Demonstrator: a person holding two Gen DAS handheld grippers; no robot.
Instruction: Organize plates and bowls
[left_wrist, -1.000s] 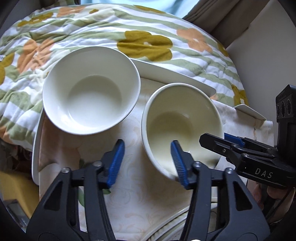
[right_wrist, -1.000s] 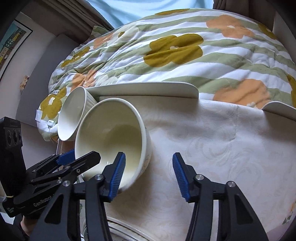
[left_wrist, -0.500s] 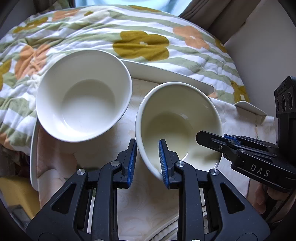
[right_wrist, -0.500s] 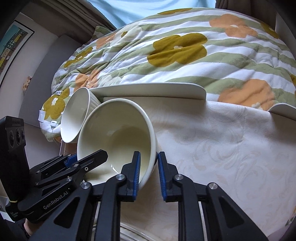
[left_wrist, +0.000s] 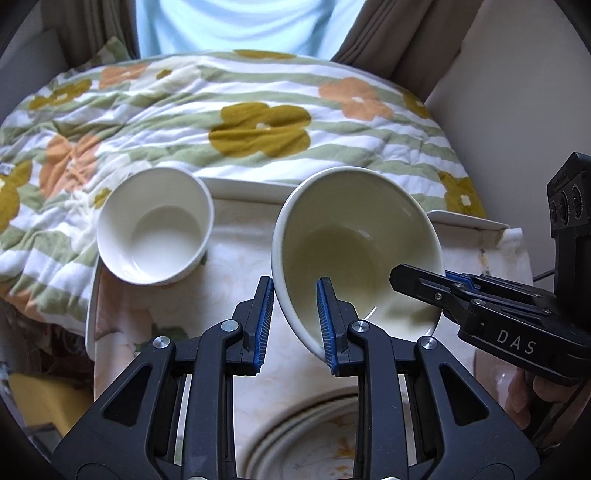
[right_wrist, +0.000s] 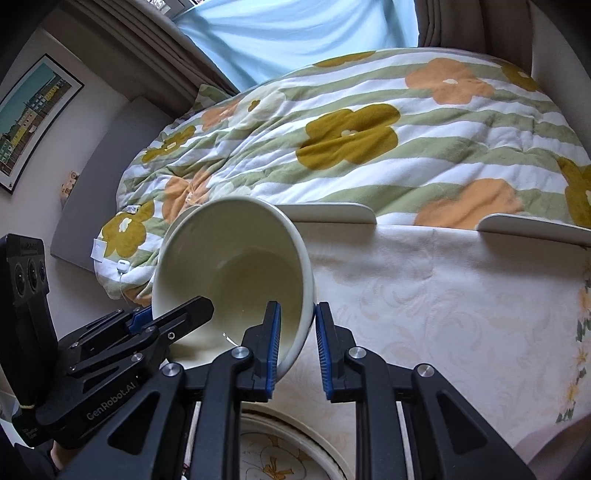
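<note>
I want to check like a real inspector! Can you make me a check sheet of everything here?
Surface: cream patterned tablecloth.
Job's things: cream bowl tilted, gripped on both sides; white bowl standing apart; plates at near edge.
Clutter: nothing seen.
Grippers: left gripper and right gripper both clamp the cream bowl's rim.
Cables: thin white cord by the quilt.
Surroundings: flowered quilt, curtains, framed picture.

Left wrist view: held bowl (left_wrist: 356, 251) sits right of the second bowl (left_wrist: 155, 225), tilted, above the cloth-covered table (left_wrist: 236, 258). Left gripper (left_wrist: 293, 321) straddles its left rim, right gripper (left_wrist: 436, 284) its right rim. Stacked plates (left_wrist: 295, 428) lie below the grippers at the near edge. Quilt (left_wrist: 258, 125) lies behind the table, curtain (left_wrist: 240, 26) behind that. Right wrist view: framed picture (right_wrist: 29, 118) hangs far left.
</note>
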